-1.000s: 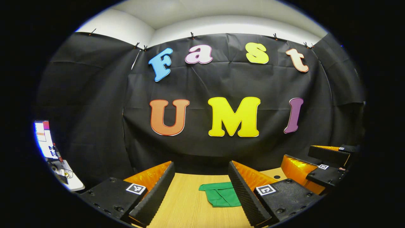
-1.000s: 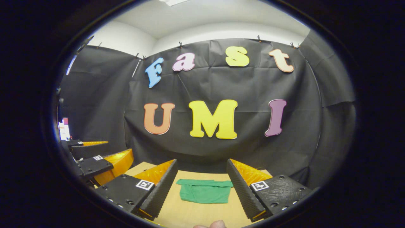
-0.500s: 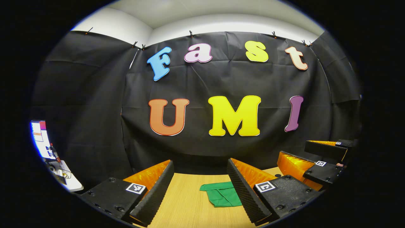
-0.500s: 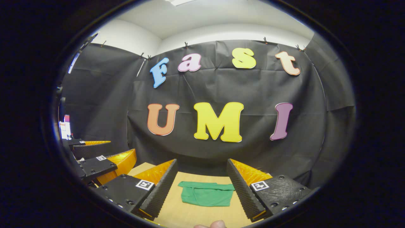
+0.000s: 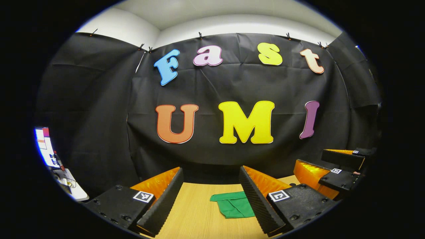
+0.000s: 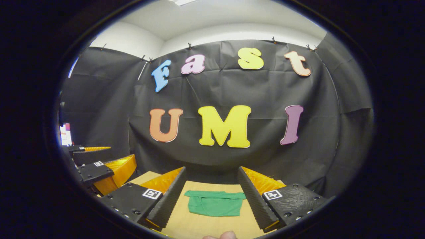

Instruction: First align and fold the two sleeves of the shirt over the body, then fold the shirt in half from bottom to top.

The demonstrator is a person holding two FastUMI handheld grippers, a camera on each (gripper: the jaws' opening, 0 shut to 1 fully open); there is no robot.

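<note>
In the right gripper view, a fingertip (image 6: 222, 235) of the person's hand shows at the bottom edge, nearest the camera. Ahead of it, the right gripper (image 6: 211, 196) holds its two fingers spread wide apart, with nothing between them and nothing touched. Each finger block carries a small square black-and-white marker; no readable text appears on either.

The wooden table (image 6: 199, 225) runs forward between the fingers. The green shirt (image 6: 215, 203) lies flat on it as a compact folded rectangle, framed in the gap between the fingers but well beyond their tips. Nothing stands between the gripper and the shirt.

In the left gripper view, the left gripper (image 5: 211, 196) is likewise spread wide and empty, clear of the table (image 5: 196, 215) surface. The shirt (image 5: 234, 206) lies ahead and to the right, with its right part hidden behind the right-hand finger. The same square markers sit on the finger blocks.

Each gripper shows in the other's view, off to the side and apart from the shirt: the right gripper (image 5: 328, 167) at the right edge, the left gripper (image 6: 99, 159) at the left edge, both with fingers parted.

Farther off at the left edge, a lit screen (image 5: 46, 146) stands beside a small white surface (image 5: 71, 186) with small items too blurred to identify. The black cloth wall (image 5: 99, 116) closes the rear of the booth.
</note>
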